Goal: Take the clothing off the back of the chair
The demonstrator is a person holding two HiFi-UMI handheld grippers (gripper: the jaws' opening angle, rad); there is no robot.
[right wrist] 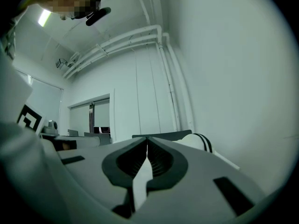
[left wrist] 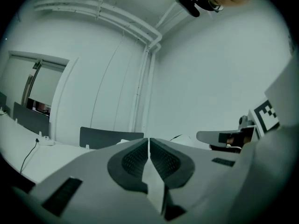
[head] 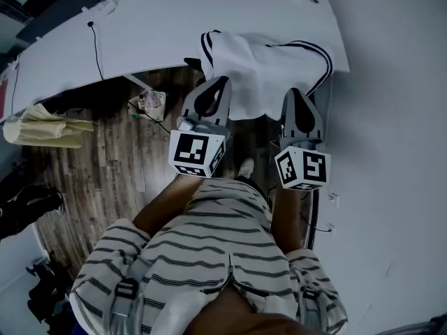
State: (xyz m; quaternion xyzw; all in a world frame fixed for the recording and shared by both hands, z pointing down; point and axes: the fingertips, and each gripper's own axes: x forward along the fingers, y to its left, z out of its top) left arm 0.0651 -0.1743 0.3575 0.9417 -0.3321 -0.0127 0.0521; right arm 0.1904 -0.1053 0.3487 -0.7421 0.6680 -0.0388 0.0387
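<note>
Both grippers point level and away from the person, side by side. The left gripper (head: 215, 88) and the right gripper (head: 299, 98) each have their jaws pressed together on the near hem of the clothing (head: 258, 68), and each gripper view shows a thin strip of white cloth pinched between the ribbed pads. There is one garment, white with dark stripes along its edges. It spreads forward from the two grippers, its far part lying over the near edge of the white table (head: 174, 26) and its near edge drawn between the two holds. The left gripper has it towards the left corner, the right gripper towards the right corner. In the right gripper view a dark flat bar, which looks like the chair back (right wrist: 161, 135), stands just beyond the jaws, with the striped cloth bunched at its right end; whether the cloth rests on it I cannot tell from here. Two marker cubes ride on the grippers, one (head: 197, 153) on the left and one (head: 302, 167) on the right, both close over the person's striped shirt (head: 209, 243). A single dark cable (head: 96, 47) trails across the table, and a wooden floor (head: 105, 166) shows below the table's left end, where a yellowish bundle (head: 42, 125) lies.
</note>
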